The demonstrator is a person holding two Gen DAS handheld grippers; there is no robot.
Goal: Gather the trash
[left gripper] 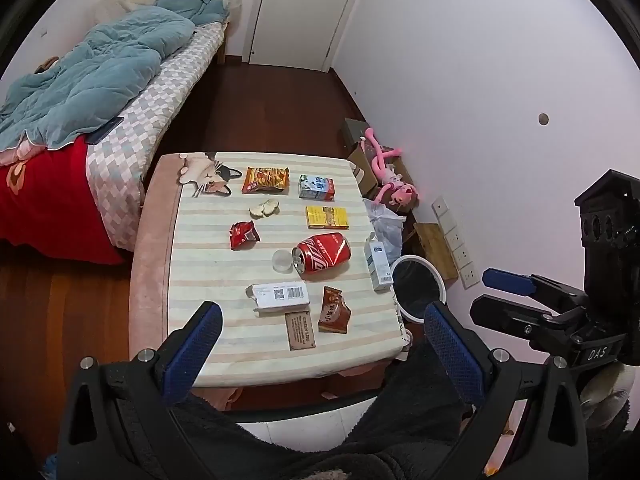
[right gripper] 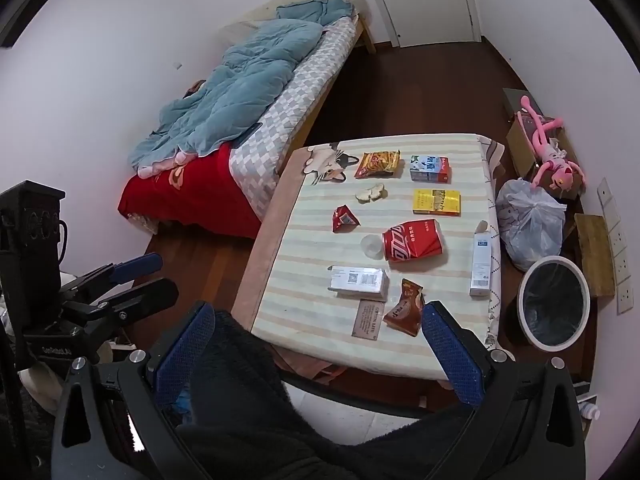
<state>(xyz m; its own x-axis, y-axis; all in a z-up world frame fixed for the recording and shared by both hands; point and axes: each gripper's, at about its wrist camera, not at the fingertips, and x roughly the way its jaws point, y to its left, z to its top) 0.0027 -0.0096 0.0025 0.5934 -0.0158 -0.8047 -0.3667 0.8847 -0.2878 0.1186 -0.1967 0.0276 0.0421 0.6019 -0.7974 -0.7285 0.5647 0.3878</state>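
Bedroom, striped table (left gripper: 208, 264) by the bed. Both grippers, left (left gripper: 320, 332) and right (right gripper: 318, 332), spread wide w/ nothing between them, above the near edge. Trash untouched: brown wrapper (left gripper: 334, 314), crushed can (left gripper: 322, 254), chip bag (left gripper: 265, 180) farthest. Bin (right gripper: 554, 306) on the floor looks empty; apparently nothing collected yet.

The door (right gripper: 424, 0) is cut off by the top edge, the bin's (left gripper: 418, 280) near rim hides behind a finger, and the plaque's (left gripper: 301, 330) print is too small to read.

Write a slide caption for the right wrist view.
Open right hand-held gripper above a striped table strewn with trash, bin alongside.
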